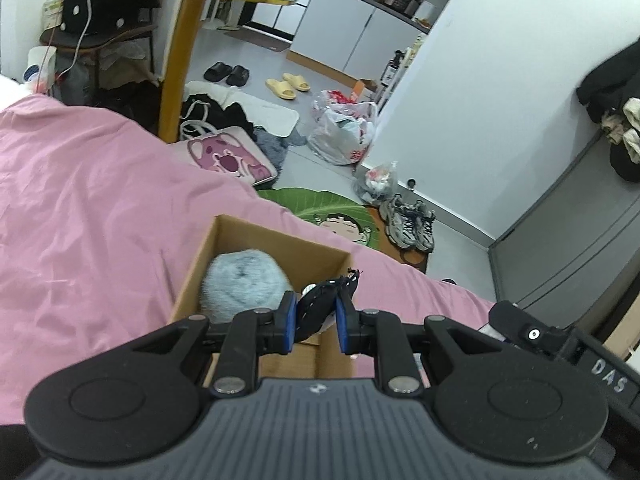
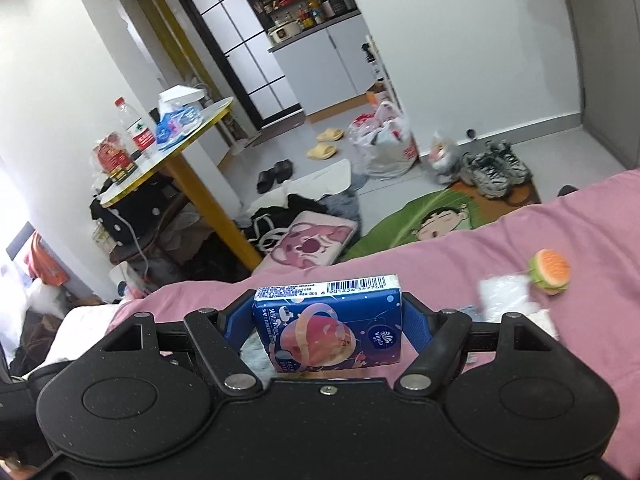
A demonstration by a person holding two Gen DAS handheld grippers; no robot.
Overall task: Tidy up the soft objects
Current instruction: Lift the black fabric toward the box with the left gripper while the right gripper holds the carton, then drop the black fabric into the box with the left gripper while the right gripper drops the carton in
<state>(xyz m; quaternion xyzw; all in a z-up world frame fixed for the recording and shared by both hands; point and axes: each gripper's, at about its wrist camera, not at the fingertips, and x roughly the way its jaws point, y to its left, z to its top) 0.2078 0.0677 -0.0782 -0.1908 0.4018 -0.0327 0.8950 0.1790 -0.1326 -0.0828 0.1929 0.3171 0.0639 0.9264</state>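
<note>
In the left wrist view my left gripper (image 1: 316, 322) is shut on a small black soft item (image 1: 320, 304) and holds it over an open cardboard box (image 1: 272, 244) on the pink bed cover (image 1: 80, 208). A fluffy grey-blue ball (image 1: 244, 284) lies inside the box. In the right wrist view my right gripper (image 2: 326, 320) is shut on a blue tissue pack (image 2: 332, 320), held above the bed. A toy hamburger (image 2: 548, 272) and a clear plastic wrapper (image 2: 504, 296) lie on the pink cover (image 2: 520, 240) to the right.
Beyond the bed's edge the floor holds a pink bear cushion (image 1: 228, 158), a green cartoon mat (image 1: 332, 212), sneakers (image 1: 408, 220), plastic bags (image 1: 344, 128) and slippers (image 1: 286, 86). A round yellow-legged table (image 1: 180, 52) stands near the bed. My right gripper's body (image 1: 560, 344) shows at the lower right.
</note>
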